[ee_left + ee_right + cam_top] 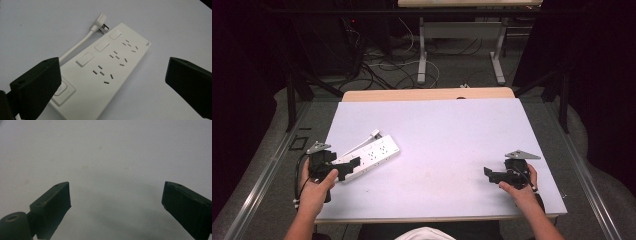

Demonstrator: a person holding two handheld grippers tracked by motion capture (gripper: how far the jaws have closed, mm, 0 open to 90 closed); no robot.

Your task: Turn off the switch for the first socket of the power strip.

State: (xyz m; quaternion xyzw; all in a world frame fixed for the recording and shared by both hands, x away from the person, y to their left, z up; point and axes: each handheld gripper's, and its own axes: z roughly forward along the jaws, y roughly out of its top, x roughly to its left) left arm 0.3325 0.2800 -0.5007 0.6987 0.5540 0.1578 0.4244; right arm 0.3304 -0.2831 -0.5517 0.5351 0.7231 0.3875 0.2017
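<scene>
A white power strip (373, 154) with three switches and several sockets lies flat at the table's left, slanting away to the right. Its short cord (75, 48) ends in a white plug (101, 20) resting beside its far end. My left gripper (348, 168) hovers over the strip's near end with its jaws wide open. In the left gripper view the left gripper (112, 68) has the strip (117, 62) between its jaws, and neither pad touches it. My right gripper (490, 174) stands open at the table's right over bare surface, and the right gripper (116, 193) has nothing between its jaws.
The white table top (437, 120) has a wooden strip (427, 94) along its far edge. Cables (382, 65) lie on the floor beyond it, near the legs of another table (422, 55). A metal rail (262, 175) runs along the left side.
</scene>
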